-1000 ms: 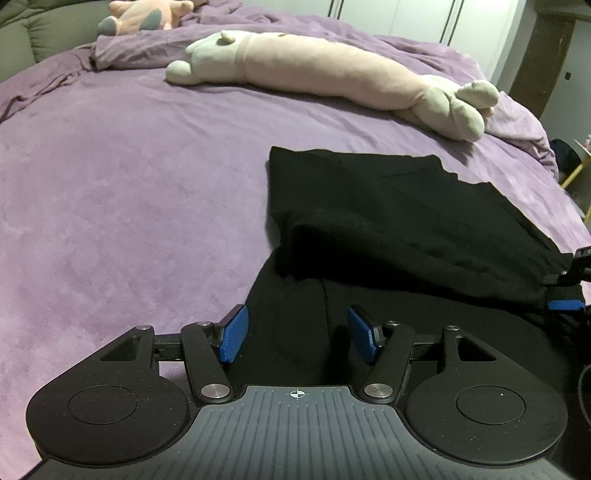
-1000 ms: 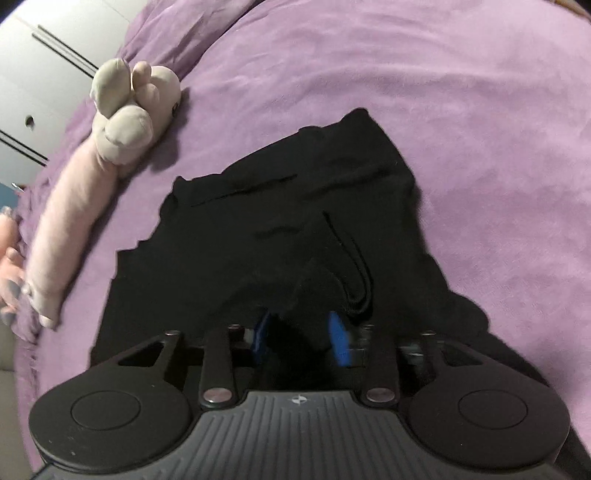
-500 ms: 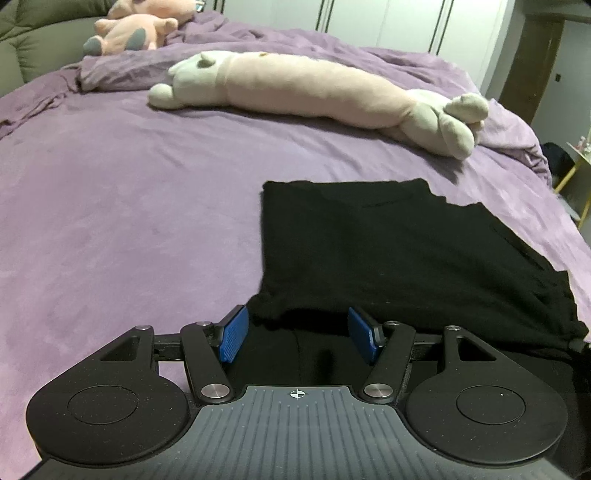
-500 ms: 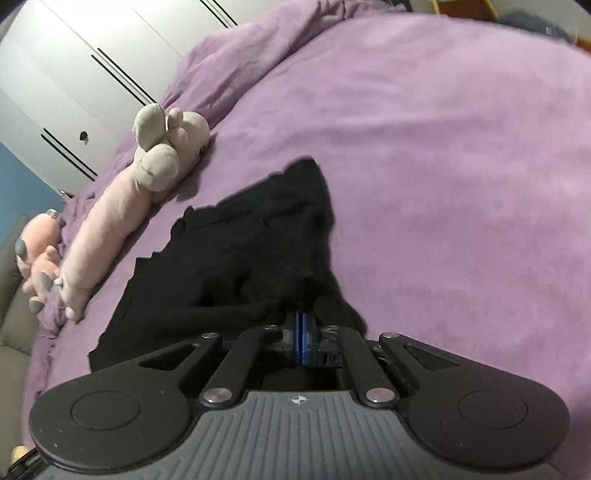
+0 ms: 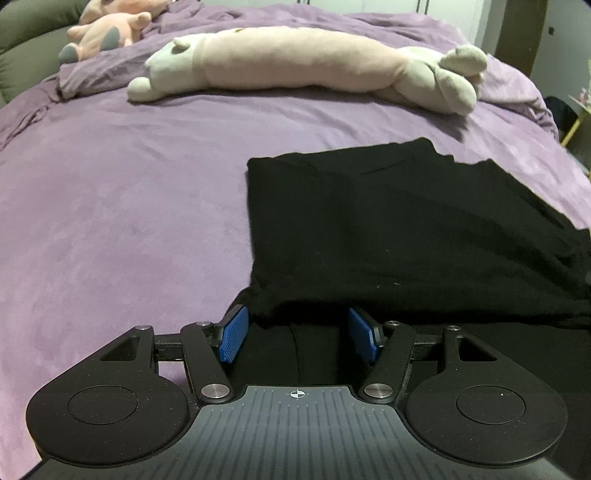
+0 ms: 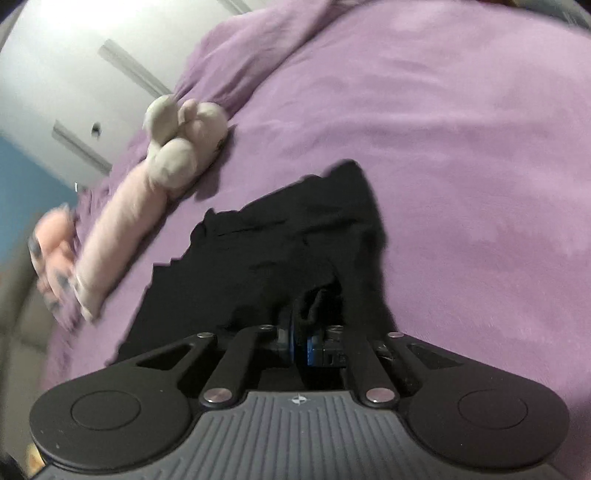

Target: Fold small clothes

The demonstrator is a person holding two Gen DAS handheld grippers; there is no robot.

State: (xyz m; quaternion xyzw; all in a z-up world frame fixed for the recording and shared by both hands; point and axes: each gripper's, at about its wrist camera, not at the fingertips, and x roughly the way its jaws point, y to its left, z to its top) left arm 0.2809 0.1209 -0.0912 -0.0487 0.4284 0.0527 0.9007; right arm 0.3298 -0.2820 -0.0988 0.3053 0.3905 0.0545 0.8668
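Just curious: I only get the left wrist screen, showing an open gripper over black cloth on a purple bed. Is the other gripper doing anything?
Observer: Yes. The right gripper is shut on a bunched bit of the black fabric garment.
Operator: Does the cloth lie flat over there?
Observer: Not near that gripper. The cloth stands up in a crumpled ridge just beyond its tips and flattens only farther out.

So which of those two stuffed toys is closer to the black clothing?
The long cream plush, stretched across the purple bedspread just beyond the black garment. The smaller pink plush sits farther off, in the back corner.
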